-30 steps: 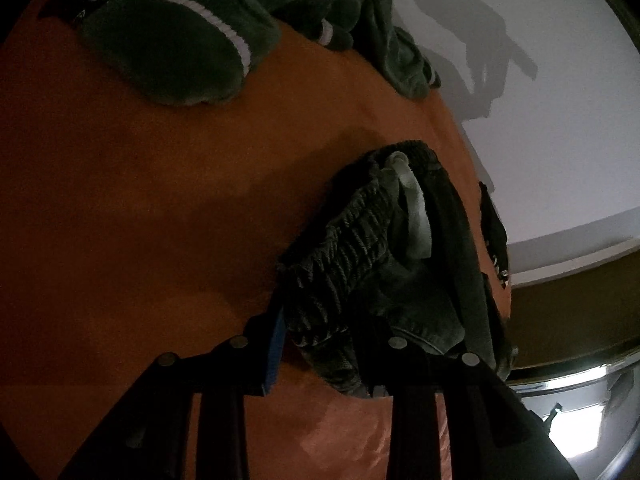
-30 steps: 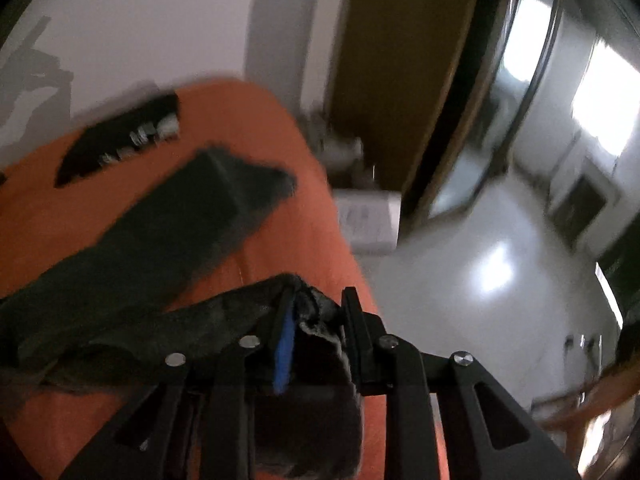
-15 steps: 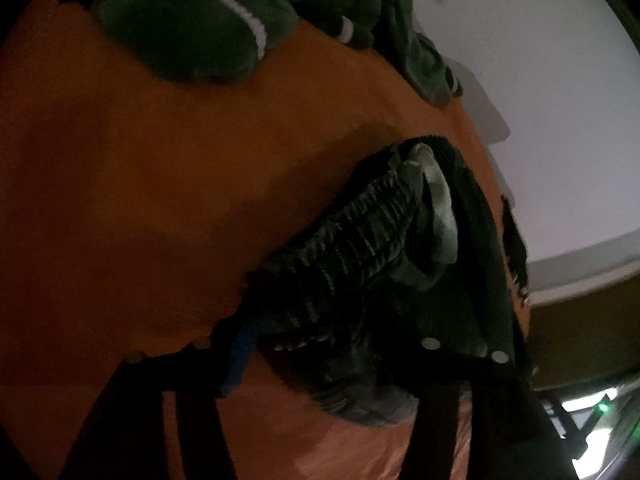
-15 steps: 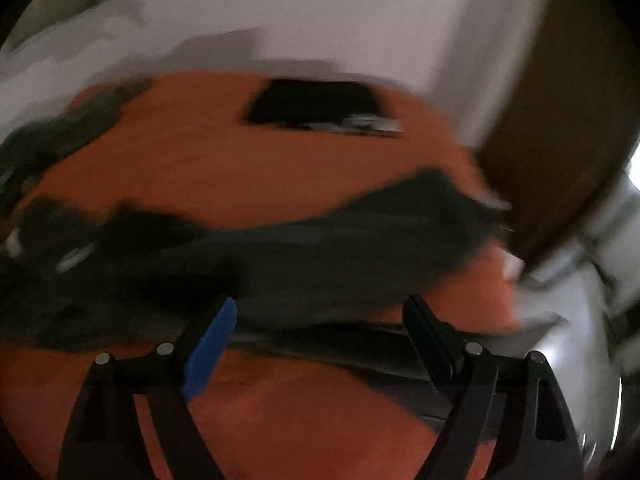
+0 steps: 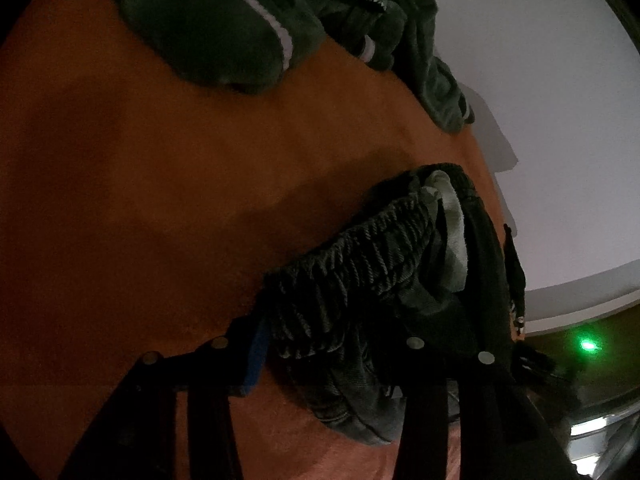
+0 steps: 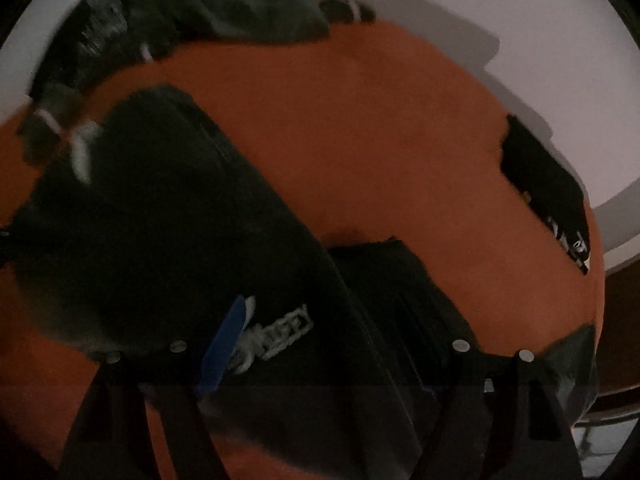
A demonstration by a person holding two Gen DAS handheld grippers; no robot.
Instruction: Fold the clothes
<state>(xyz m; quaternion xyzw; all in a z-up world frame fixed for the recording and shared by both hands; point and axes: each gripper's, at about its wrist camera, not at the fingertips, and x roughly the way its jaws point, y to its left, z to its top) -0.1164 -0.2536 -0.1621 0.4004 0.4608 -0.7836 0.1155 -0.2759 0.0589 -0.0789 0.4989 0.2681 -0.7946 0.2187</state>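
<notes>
Orange bedding (image 5: 168, 184) is carrying everything, with a pale wall behind it. Since a second ago the right gripper (image 6: 336, 344) has let go of the trouser cuff it was pinching and is now sweeping over the dark trousers (image 6: 160, 216), its jaws wide and closing a little with no cloth pressed between them. The left gripper (image 5: 332, 344) is barely moving at the gathered waistband (image 5: 360, 256); its jaws are narrowing around the bunched cloth, though whether the pads are pinching it cannot be told. That suggests one fold is laid and the next grip is being sought. Counted: one pair of trousers mid-bed, one heap of unfolded green clothes (image 5: 224, 32) at the far edge, one folded black garment (image 6: 544, 184) at the right edge.
</notes>
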